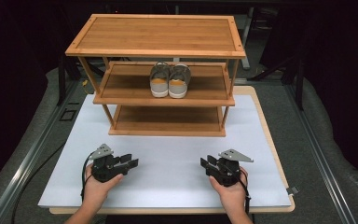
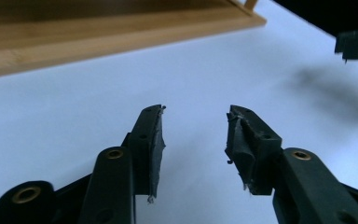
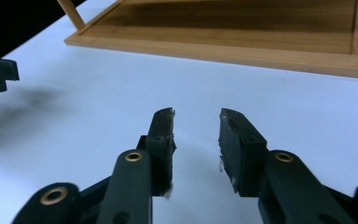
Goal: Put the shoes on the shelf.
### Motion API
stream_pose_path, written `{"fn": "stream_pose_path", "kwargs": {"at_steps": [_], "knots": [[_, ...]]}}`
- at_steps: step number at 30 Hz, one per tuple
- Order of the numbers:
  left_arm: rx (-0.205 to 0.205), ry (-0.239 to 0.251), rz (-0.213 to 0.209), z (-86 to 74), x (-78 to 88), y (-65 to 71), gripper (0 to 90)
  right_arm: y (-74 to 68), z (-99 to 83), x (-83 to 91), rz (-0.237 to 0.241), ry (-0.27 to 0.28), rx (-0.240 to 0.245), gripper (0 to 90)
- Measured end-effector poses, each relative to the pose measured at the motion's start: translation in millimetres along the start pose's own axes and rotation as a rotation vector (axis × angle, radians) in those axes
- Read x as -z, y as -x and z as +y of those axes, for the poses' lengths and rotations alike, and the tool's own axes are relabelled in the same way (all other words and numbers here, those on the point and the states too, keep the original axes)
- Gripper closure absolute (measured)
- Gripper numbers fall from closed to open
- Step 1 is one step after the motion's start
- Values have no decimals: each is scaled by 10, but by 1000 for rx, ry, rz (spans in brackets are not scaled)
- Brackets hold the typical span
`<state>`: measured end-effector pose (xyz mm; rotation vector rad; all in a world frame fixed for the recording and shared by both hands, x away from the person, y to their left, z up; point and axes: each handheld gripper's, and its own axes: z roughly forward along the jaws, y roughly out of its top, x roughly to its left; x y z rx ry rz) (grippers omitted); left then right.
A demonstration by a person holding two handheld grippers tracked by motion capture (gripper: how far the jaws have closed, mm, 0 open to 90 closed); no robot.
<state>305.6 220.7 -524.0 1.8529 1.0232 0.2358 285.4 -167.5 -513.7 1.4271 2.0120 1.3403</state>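
Two grippers down low near the front edge of the white surface, one in each hand, jaws turned in toward each other. Left gripper toward the front left corner, released, a clear gap between its black pads in the left gripper view, nothing between them. Right gripper toward the front right corner, likewise spread and empty, bare white showing between its pads in the right gripper view. Well apart from each other, and well apart from anything to grasp.

Nearest candidates: a pair of grey shoes with tan insoles, side by side and touching, heels toward the front, on the middle shelf of the three-tier bamboo shoe rack at the back of the surface. Sitting a little right of that shelf's centre. Top shelf bare, bottom shelf bare too, its front rail showing in both gripper views.

On progress, a judgement only: looks like the very start or the very finish. Nothing held, nothing touched, shoes neat on the shelf. If meant to come off the rack, all of it left to do: reach in over the front rail, close on a heel, draw it out. If meant to be stored there, job done and grippers parked.
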Motion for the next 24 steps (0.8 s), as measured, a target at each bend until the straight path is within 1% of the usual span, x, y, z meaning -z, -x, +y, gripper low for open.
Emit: {"fn": "stream_pose_path", "kwargs": {"at_steps": [1,4,5,6,8,10,12,13,14,15,16,18,20,22,23,24], "knots": [[-1,-14,-5,-43,-52,7,547,-13,-39,-38,-11,-8,20,610],[-2,-27,-3,-79,-99,10,545,-15,-85,-84,-19,-20,23,599],[1,-43,-6,-108,-137,15,536,-15,-118,-127,-31,-41,27,588],[6,-46,-7,-120,-152,17,533,-15,-133,-153,-21,-38,28,581],[13,-47,-10,-131,-167,22,523,-18,-144,-178,-17,-45,27,561],[8,-56,-8,-144,-194,27,514,-31,-151,-193,-12,-43,37,545],[5,-65,-6,-151,-221,28,505,-43,-158,-217,-4,-54,50,517],[-2,-71,2,-151,-233,25,494,-49,-165,-232,0,-60,55,497],[-2,-71,2,-151,-233,25,484,-49,-165,-232,0,-60,55,497],[2,-72,2,-152,-242,23,482,-59,-176,-269,2,-73,62,465],[2,-72,2,-152,-242,23,479,-59,-176,-269,2,-73,62,465],[0,-74,2,-151,-240,30,470,-75,-186,-301,-8,-100,70,450],[-7,-73,-4,-147,-239,39,463,-87,-189,-311,-5,-89,77,446],[-7,-77,-5,-141,-236,43,464,-88,-186,-310,-3,-95,80,442],[-14,-55,-7,-136,-235,57,463,-84,-183,-311,-12,-92,90,420],[-14,-55,-7,-136,-235,57,463,-84,-183,-311,-12,-92,90,420]]}}
